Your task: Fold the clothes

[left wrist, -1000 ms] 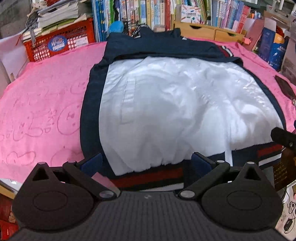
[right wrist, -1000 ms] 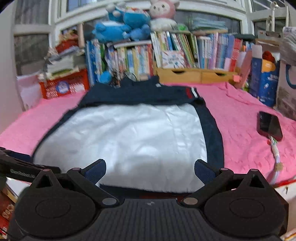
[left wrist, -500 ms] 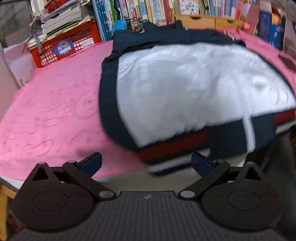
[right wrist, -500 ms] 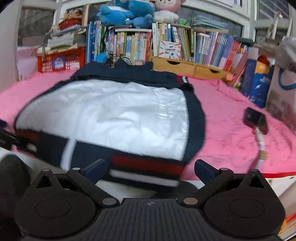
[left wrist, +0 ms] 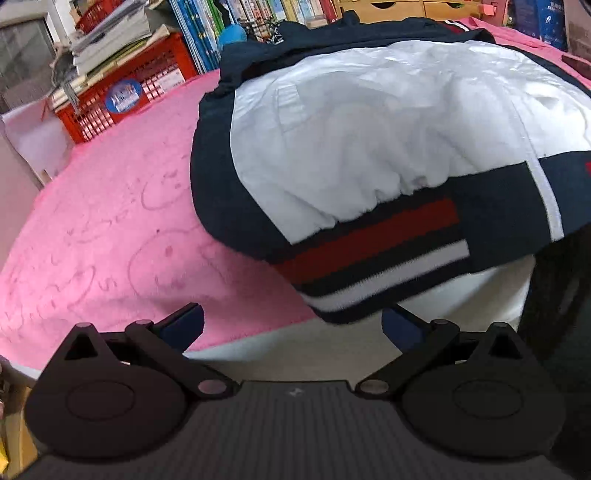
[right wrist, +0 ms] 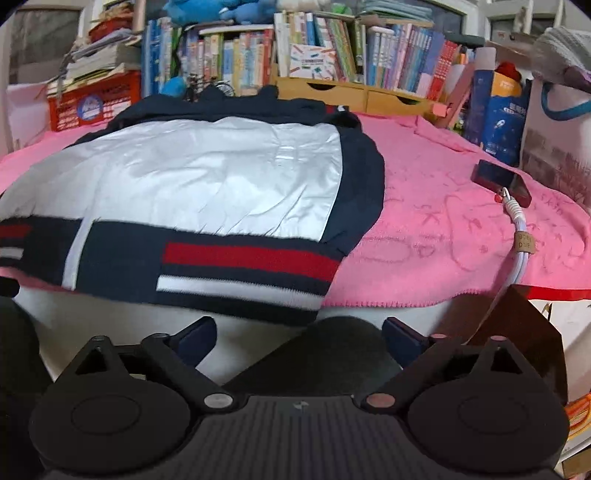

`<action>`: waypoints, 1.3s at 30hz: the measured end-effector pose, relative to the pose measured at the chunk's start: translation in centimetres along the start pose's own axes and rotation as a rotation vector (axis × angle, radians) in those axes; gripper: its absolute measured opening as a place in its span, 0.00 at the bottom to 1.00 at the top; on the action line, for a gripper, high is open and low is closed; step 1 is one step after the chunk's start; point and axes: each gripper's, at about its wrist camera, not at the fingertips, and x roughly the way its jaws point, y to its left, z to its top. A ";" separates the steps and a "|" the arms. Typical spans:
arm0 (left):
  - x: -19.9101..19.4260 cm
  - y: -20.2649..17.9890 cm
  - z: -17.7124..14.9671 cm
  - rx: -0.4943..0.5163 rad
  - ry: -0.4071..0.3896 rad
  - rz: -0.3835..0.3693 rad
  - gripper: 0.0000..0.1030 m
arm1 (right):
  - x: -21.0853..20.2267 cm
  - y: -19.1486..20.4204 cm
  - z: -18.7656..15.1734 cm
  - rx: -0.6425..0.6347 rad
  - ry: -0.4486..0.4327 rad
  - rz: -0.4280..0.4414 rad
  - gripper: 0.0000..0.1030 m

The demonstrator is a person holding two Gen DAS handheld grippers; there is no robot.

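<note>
a navy and white jacket (left wrist: pixel 369 140) lies spread flat on a pink blanket (left wrist: pixel 110 221) covering the bench, its striped red, white and navy hem (right wrist: pixel 243 269) drooping over the near edge. the left gripper (left wrist: pixel 291 325) is angled down just short of that hem, its blue-padded fingers (left wrist: pixel 184 325) spread wide with nothing between them; the hem's corner sits just ahead of the gap, not touching either pad. from the right wrist view, the right gripper (right wrist: pixel 299 338) sits low before the bench's white front edge, below the hem; its fingers (right wrist: pixel 199 338) are wide apart but closing, and no cloth lies between them. a dark rounded shape fills part of the gap between them; what it is cannot be told.

to the right of the jacket, well apart from it, a dark phone (right wrist: pixel 502 181) rests on the blanket with a white cord (right wrist: pixel 517 236) trailing toward the bench's near edge. at the far side a red crate (left wrist: pixel 125 96) stacked with papers stands left of the jacket's collar, beside a long row of books (right wrist: pixel 295 62), a wooden drawer box (right wrist: pixel 354 96) and blue plush toys (right wrist: pixel 207 9) on top of the books.
</note>
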 end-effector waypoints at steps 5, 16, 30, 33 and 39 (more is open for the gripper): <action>-1.1 1.8 0.0 -0.063 -0.034 0.003 1.00 | -0.5 -0.7 0.5 0.052 -0.035 -0.015 0.45; -2.2 7.2 10.5 -0.097 -0.246 -0.027 1.00 | 0.9 -3.4 13.2 0.105 -0.137 0.106 0.38; 6.7 8.3 17.3 -0.066 -0.123 0.001 1.00 | 12.9 -4.7 22.4 0.154 -0.004 0.239 0.77; 8.1 8.8 17.9 -0.066 -0.102 -0.037 1.00 | 11.5 -6.9 22.6 0.127 -0.060 0.345 0.99; 10.1 9.0 18.7 -0.074 -0.057 -0.146 1.00 | 7.4 -7.2 22.5 -0.127 -0.116 0.382 1.00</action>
